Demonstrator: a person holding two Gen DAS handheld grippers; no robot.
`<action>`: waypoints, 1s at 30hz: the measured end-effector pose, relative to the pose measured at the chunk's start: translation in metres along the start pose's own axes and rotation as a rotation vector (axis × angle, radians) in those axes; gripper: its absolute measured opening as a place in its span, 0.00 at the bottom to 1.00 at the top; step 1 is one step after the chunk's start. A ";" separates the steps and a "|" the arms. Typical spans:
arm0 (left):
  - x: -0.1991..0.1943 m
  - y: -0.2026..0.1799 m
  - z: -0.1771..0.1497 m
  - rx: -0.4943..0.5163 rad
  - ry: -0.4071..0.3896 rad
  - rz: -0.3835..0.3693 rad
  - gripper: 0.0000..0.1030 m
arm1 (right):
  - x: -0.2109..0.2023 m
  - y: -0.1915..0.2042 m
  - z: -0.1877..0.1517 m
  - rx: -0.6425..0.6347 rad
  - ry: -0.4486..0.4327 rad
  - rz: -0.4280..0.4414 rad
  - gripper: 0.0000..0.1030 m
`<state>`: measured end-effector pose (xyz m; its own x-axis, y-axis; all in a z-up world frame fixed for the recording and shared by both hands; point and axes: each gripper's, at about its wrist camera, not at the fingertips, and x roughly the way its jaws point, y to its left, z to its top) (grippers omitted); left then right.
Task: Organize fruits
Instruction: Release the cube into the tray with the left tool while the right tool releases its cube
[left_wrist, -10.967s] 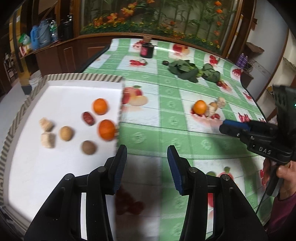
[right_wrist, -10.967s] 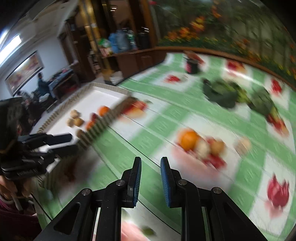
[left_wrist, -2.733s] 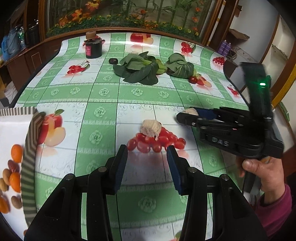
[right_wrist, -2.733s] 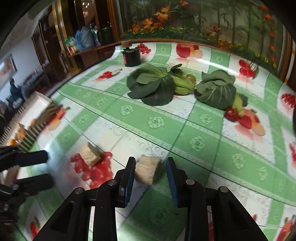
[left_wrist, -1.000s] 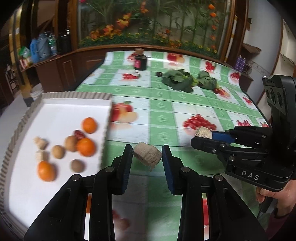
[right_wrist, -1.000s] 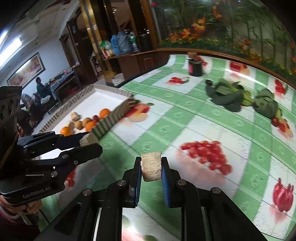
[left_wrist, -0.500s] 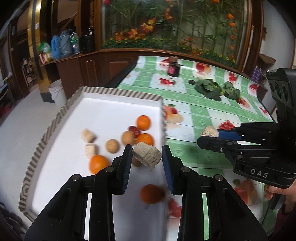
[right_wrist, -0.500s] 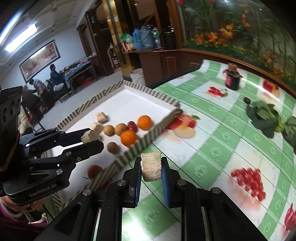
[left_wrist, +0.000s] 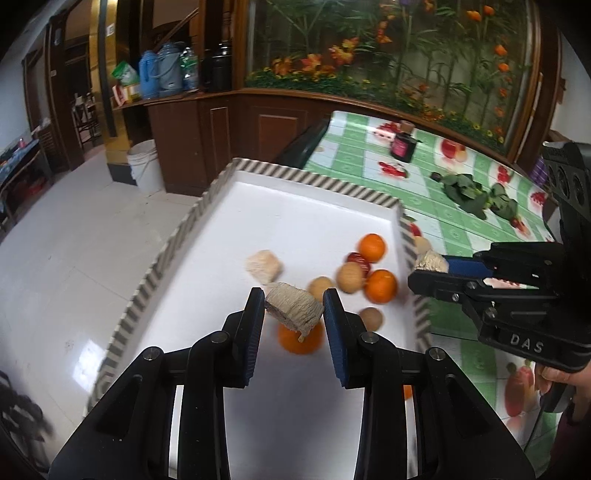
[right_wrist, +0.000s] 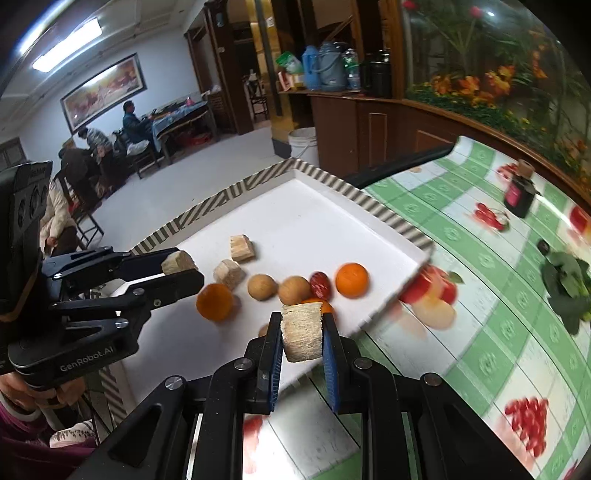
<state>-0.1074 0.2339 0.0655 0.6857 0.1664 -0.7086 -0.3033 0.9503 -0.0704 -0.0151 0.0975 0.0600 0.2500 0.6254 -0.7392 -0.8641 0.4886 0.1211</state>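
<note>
My left gripper (left_wrist: 293, 314) clamps a tan fibrous chunk (left_wrist: 291, 310) above the white tray (left_wrist: 295, 177); my right gripper (right_wrist: 301, 339) pinches another chunk (right_wrist: 301, 330) at the tray's near edge. Dropped from this height, either could bounce off the oranges (left_wrist: 380, 286). A second ago both hung over the green tablecloth (right_wrist: 480, 295).

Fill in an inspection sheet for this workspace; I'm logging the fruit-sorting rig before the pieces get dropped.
Surface: green checked tablecloth, fruit prints.
Job's things: white tray holds oranges, brown round fruits, two tan chunks.
Clutter: leafy greens, dark jar.
Grippers: left gripper shut on a tan chunk; right gripper shut on another chunk, near the tray's edge.
Cables: nothing seen.
Surroundings: wooden cabinet, white bucket, seated people.
</note>
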 end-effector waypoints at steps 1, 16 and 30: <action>0.000 0.004 0.000 -0.004 0.000 0.006 0.31 | 0.006 0.001 0.004 -0.003 0.004 0.004 0.18; 0.023 0.029 -0.003 -0.035 0.065 0.049 0.31 | 0.076 0.003 0.042 -0.023 0.060 0.045 0.18; 0.035 0.031 -0.007 -0.061 0.129 0.063 0.32 | 0.083 0.004 0.035 -0.020 0.082 0.027 0.18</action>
<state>-0.0974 0.2670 0.0332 0.5744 0.1859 -0.7972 -0.3855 0.9205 -0.0631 0.0174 0.1731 0.0223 0.1908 0.5860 -0.7875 -0.8788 0.4595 0.1290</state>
